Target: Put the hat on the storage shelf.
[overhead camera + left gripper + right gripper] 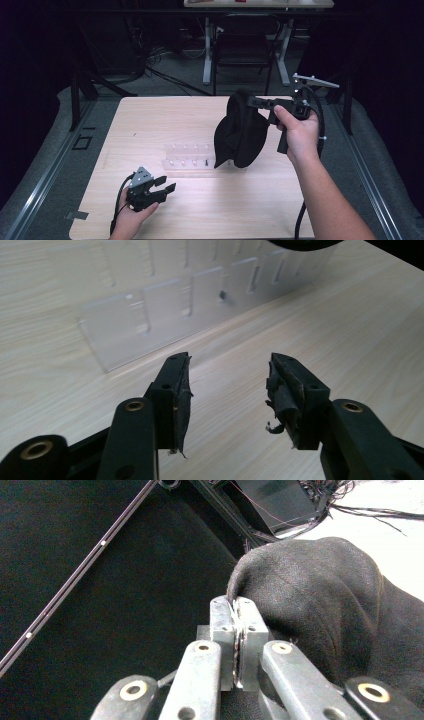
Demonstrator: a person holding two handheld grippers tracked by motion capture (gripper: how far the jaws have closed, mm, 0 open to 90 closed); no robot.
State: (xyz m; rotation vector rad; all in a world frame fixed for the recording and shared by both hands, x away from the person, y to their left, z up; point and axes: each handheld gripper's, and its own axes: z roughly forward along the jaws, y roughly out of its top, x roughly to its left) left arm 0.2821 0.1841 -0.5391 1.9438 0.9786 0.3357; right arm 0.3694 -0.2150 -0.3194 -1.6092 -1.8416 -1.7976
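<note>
While the right gripper (255,102) hangs a black cloth cap (240,132) above the clear plastic rack (192,161), fingers clenched on its edge, the left gripper (162,187) (released, empty) should take the loose lower hem from the counter (150,120) side.

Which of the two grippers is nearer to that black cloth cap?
Right. The right gripper is clamped on the black cloth cap's edge, lifting it; the left gripper sits open, low over the wooden table, apart from it.

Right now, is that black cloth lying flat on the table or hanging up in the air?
Hanging. The right gripper pinches the black cloth at its top edge, and it droops in loose folds over the clear tray.
</note>
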